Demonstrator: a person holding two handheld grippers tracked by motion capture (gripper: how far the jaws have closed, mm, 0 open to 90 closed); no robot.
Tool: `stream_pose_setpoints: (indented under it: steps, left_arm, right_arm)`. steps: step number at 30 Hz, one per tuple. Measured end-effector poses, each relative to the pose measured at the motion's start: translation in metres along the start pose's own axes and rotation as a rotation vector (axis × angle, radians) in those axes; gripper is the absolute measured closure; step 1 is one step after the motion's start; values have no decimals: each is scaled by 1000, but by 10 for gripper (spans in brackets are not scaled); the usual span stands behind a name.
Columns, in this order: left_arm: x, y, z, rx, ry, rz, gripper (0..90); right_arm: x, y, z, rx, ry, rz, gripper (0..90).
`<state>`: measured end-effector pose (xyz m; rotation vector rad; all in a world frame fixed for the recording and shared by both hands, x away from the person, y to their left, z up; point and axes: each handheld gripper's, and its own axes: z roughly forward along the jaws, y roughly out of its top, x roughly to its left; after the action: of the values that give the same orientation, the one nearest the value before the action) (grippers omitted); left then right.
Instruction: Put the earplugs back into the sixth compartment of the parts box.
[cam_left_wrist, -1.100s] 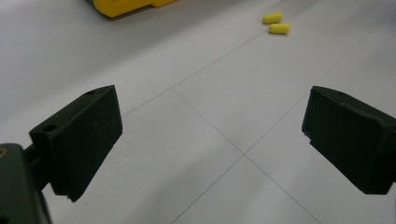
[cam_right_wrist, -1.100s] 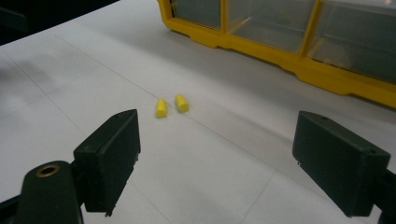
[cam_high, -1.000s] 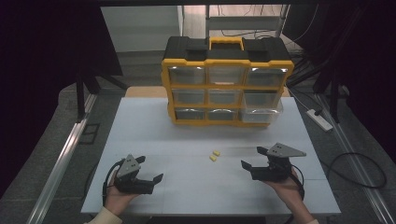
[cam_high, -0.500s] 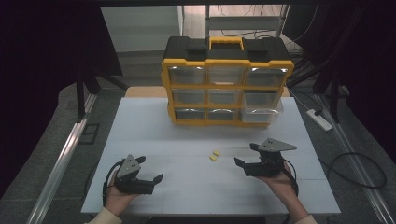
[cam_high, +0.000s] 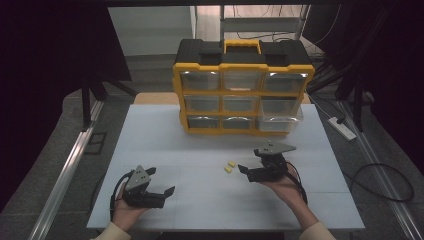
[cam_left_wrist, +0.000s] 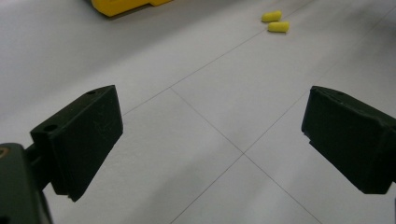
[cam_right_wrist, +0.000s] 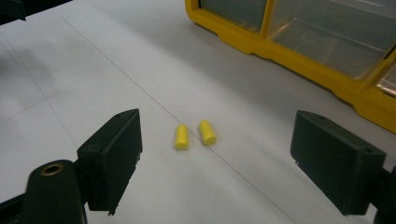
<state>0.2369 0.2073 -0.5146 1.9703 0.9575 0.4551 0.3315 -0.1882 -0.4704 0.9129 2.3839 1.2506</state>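
Two small yellow earplugs (cam_high: 230, 166) lie side by side on the white table (cam_high: 200, 150). In the right gripper view they show as one plug (cam_right_wrist: 181, 136) and its neighbour (cam_right_wrist: 207, 132). My right gripper (cam_high: 248, 160) is open just to their right, jaws pointing left at them; in its own view the right gripper (cam_right_wrist: 215, 158) has both plugs ahead between its spread jaws, touching neither. My left gripper (cam_high: 161, 181) rests open at the front left, empty. From the left gripper (cam_left_wrist: 212, 140) the earplugs (cam_left_wrist: 275, 22) lie far off.
A yellow and black drawer organiser (cam_high: 243, 90) stands at the back of the table, its bottom right clear drawer (cam_high: 280, 122) pulled out. In the right gripper view the organiser's base (cam_right_wrist: 299, 51) lies just beyond the plugs. A power strip (cam_high: 342, 128) lies off the table's right.
My right gripper has moved left and a little forward, closing in on the two earplugs. The left gripper has stayed where it was.
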Motion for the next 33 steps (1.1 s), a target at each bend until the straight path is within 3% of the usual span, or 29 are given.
stream_pose_setpoints:
  steps: [15, 20, 33]
  left_arm:
    - [-1, 0, 1, 0, -3, 3, 51]
    - [-1, 0, 1, 1, -5, 6, 52]
    - [-1, 0, 1, 7, -8, 8, 52]
  right_arm:
    - [2, 12, 30, 70, 4, -25, 206]
    - [1, 13, 41, 118, -6, -37, 225]
    - [-10, 13, 67, 198, -13, -3, 238]
